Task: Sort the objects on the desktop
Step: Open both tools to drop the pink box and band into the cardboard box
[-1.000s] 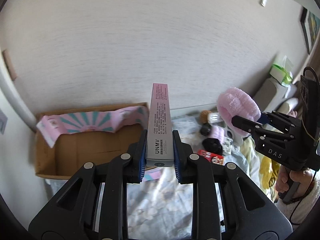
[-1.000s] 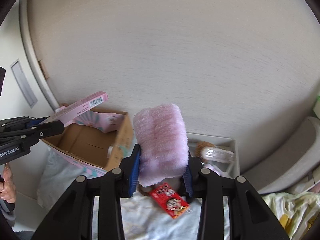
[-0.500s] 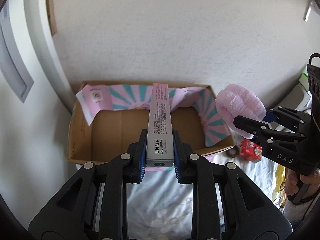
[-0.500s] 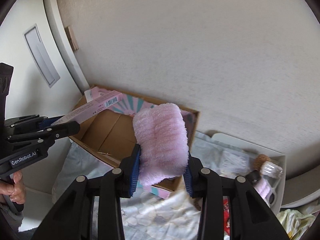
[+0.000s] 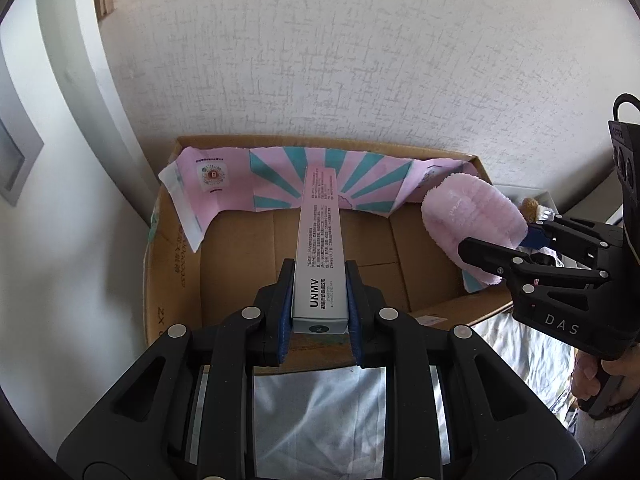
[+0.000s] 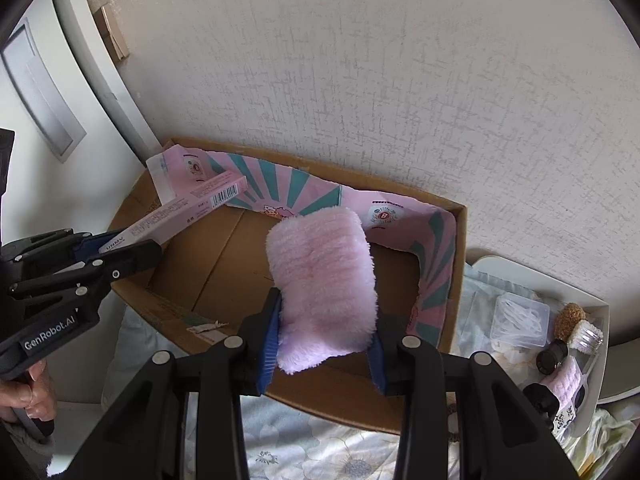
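My left gripper (image 5: 319,280) is shut on a long pink-and-grey "UNMV" carton (image 5: 320,240), which juts forward over the open cardboard box (image 5: 240,264). The same carton (image 6: 184,210) shows at the left in the right wrist view, held by the left gripper (image 6: 120,248). My right gripper (image 6: 324,328) is shut on a fluffy pink cloth roll (image 6: 320,280), also hanging over the box (image 6: 200,264). From the left wrist view the pink roll (image 5: 472,216) hovers above the box's right side, in the right gripper (image 5: 504,244). The box floor is bare brown cardboard.
A pink and teal paper liner (image 5: 360,180) drapes along the box's back wall. A white tray (image 6: 576,292) to the right holds a clear plastic case (image 6: 520,316), small bottles and a brush. Floral bedding (image 6: 320,452) lies under the box. The textured wall stands close behind.
Both grippers swung left and down from the tray side to above the cardboard box, each keeping its object. The box now fills the middle of both views.
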Demonstrator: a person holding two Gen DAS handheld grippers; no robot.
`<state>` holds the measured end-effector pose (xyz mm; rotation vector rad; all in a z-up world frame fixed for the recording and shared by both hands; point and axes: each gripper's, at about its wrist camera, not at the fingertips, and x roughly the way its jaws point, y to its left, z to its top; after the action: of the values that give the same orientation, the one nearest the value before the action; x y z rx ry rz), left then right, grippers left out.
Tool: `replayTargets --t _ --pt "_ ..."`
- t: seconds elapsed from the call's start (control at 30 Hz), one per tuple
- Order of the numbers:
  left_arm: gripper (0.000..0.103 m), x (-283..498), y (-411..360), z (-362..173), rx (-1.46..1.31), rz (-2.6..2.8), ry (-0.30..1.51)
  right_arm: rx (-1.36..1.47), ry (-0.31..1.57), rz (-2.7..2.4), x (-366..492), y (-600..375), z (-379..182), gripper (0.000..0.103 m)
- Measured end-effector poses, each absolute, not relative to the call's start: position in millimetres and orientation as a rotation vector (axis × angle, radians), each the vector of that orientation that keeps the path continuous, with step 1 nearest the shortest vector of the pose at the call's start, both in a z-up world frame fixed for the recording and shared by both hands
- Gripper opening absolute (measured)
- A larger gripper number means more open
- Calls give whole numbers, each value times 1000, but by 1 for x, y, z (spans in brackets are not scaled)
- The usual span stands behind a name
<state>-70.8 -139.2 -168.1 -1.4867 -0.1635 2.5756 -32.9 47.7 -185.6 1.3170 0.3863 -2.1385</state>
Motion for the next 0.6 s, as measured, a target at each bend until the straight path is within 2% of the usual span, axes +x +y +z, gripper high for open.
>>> replayTargets --t 0.07,0.1,0.13,0.17,0.2,0.23,0.4,0.6 --pt "21 -73 -141 -171 -1499 2581 -166 1331 391 -2142 -36 45 -190 37" --pt "25 -74 -141 -172 -1503 2586 -156 1333 384 -2144 -37 45 -192 40" --pt "45 -75 -141 -172 -1510 2597 -132 1332 373 -2144 -38 45 -193 42" --pt "55 -76 -140 -172 -1522 2616 -97 1334 355 -2140 -40 46 -193 45" --pt "84 -77 -139 -171 -1531 2641 -53 1341 335 -2139 -41 47 -194 56" --pt "97 -76 -138 -168 -1520 2665 -20 1344 322 -2149 -42 49 -193 67" --pt "98 -69 -140 -150 -1435 2725 36 1276 284 -2233 -37 66 -174 78" --pt "98 -67 -149 -147 -1476 2704 -115 1237 318 -2290 -27 81 -162 78"
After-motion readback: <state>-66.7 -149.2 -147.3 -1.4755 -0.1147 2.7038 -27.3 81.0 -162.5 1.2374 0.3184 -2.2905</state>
